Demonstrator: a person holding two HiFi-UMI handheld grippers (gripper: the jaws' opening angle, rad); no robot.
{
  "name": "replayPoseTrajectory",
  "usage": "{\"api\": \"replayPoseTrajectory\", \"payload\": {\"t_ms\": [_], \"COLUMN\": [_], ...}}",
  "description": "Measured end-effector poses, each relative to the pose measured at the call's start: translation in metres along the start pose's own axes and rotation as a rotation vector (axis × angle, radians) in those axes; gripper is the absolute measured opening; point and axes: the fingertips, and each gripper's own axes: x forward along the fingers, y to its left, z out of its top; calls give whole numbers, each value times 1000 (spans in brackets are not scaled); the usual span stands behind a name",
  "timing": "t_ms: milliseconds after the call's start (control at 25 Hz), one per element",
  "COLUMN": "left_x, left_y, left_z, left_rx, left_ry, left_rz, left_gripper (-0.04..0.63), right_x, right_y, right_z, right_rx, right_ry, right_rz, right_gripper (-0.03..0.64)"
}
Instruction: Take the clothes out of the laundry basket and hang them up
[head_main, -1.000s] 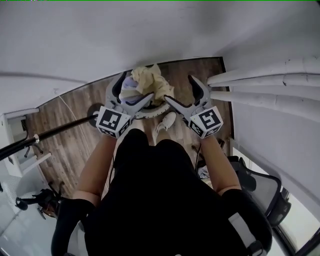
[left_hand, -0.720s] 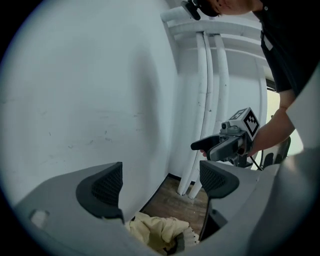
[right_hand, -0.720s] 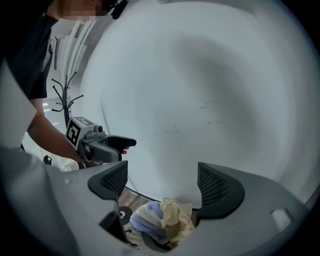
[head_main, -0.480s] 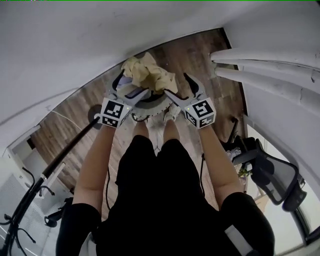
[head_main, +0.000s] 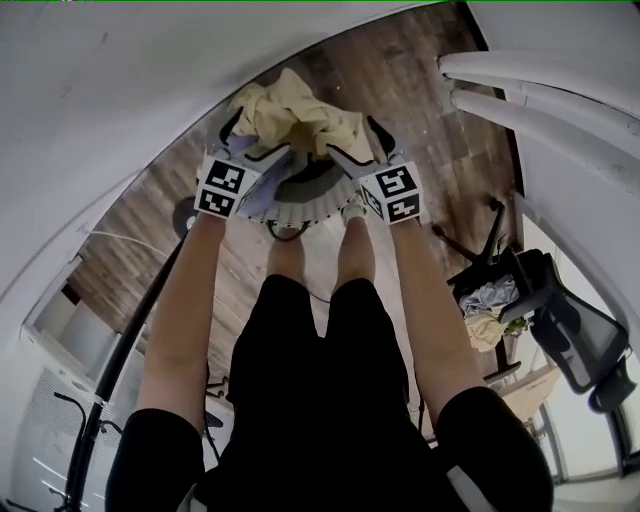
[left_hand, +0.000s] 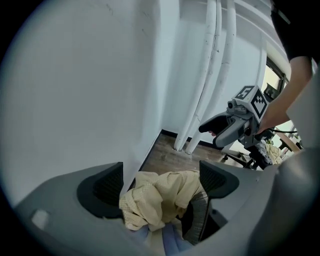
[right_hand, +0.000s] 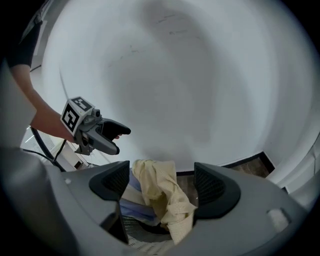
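The left claw (head_main: 252, 140) and right claw (head_main: 355, 140) both gape apart, and the right one's jaws have just been closing slightly. Yellow clothes (head_main: 295, 112) show between each pair, unpinched, heaped in the laundry basket (head_main: 312, 198) at upper centre.

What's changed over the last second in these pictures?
The left gripper and right gripper dropped to the yellow garment atop the laundry basket; the garment now lies between their open jaws. The right jaws have just been closing slightly. Garment and basket stayed put; nothing gripped.
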Motion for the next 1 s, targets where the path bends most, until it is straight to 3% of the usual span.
{"api": "replayPoseTrajectory", "payload": {"t_ms": [240,480,1000], "left_x": [56,96,154], "left_y": [23,30,45], "left_z": [-55,-101,-138], "left_rx": [85,202,255], "left_ry": [126,281,453], "left_rz": [-52,-141,-229], "left_gripper": [472,472,449], "right_x": [51,90,147], "right_y": [-21,-35,-44], "right_z": [-72,-124,-162], "right_rx": [4,78,107], "right_ry": [135,245,413], "right_rz": [-12,-4,40], "right_gripper": [380,368,328]}}
